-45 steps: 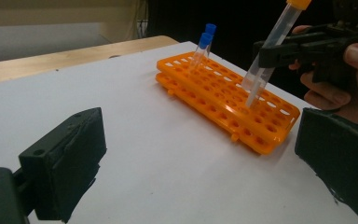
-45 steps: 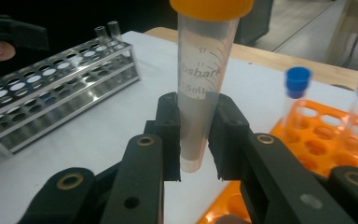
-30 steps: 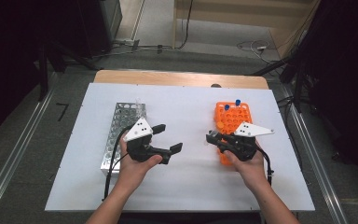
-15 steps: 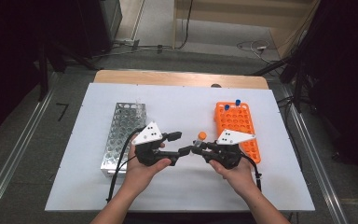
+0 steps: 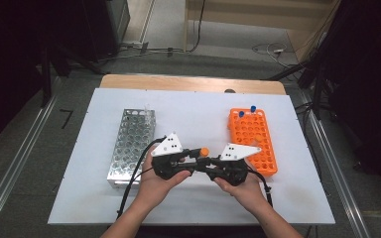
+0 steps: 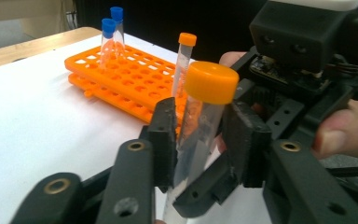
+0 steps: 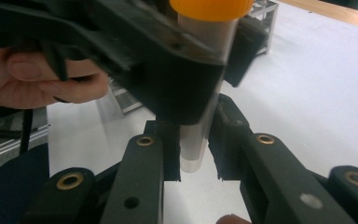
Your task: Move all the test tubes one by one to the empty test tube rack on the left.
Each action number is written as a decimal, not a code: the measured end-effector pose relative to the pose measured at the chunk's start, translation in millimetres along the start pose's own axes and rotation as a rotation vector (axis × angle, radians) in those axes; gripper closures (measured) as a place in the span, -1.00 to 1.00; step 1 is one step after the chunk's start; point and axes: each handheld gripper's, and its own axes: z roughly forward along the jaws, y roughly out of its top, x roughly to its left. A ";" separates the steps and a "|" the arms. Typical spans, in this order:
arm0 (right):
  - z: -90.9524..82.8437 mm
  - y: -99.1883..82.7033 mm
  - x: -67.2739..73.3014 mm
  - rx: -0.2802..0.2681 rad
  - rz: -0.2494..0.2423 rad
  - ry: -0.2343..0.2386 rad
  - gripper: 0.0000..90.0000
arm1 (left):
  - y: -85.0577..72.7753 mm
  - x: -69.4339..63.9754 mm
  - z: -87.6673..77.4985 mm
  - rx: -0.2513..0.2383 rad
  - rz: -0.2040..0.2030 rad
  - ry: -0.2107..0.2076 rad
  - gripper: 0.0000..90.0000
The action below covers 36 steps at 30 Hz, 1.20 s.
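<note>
The tube (image 6: 200, 126), clear with an orange cap (image 5: 204, 151), is standing upright between the two grippers, above the desk (image 5: 198, 119) and between the steel rack (image 5: 129, 144) and the orange rack (image 5: 258, 144). The right gripper (image 7: 193, 140) is gripping its lower end. The left gripper (image 6: 198, 135) is taking it below the cap; its jaws have just been closing and are now pressing on the tube. The step in hand seems to be a handover from right to left. Next, the right jaws probably need to be opening while the left ones are keeping a firm hold, so the tube is not slipping, before it is going toward the steel rack.
</note>
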 end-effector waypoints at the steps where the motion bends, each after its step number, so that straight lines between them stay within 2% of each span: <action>1: 0.5 0.0 0.6 0.001 -0.003 0.003 0.61 | 0.0 -0.2 0.0 0.001 0.006 0.000 0.54; 6: 1.5 -0.4 0.5 0.006 -0.001 0.009 0.61 | -0.5 -1.7 -0.2 0.003 0.044 0.028 0.63; 15: 1.4 -2.0 -1.8 0.002 0.010 0.010 0.55 | -0.8 0.9 -2.0 0.000 0.049 0.039 0.66; 21: -4.6 -5.7 -7.2 -0.013 0.018 0.012 0.17 | 0.0 7.0 -9.8 -0.017 0.037 0.067 0.66; 26: -16.3 -10.1 -9.5 -0.032 0.008 0.003 -0.13 | 0.5 14.7 -18.0 -0.035 0.020 0.098 0.66; 32: -34.3 -18.0 -13.3 -0.047 0.009 -0.010 -0.38 | 1.1 26.0 -29.0 -0.059 0.006 0.138 0.66; 36: -47.9 -24.9 -15.5 -0.046 0.010 -0.014 -0.53 | 1.8 35.9 -38.9 -0.076 -0.001 0.180 0.66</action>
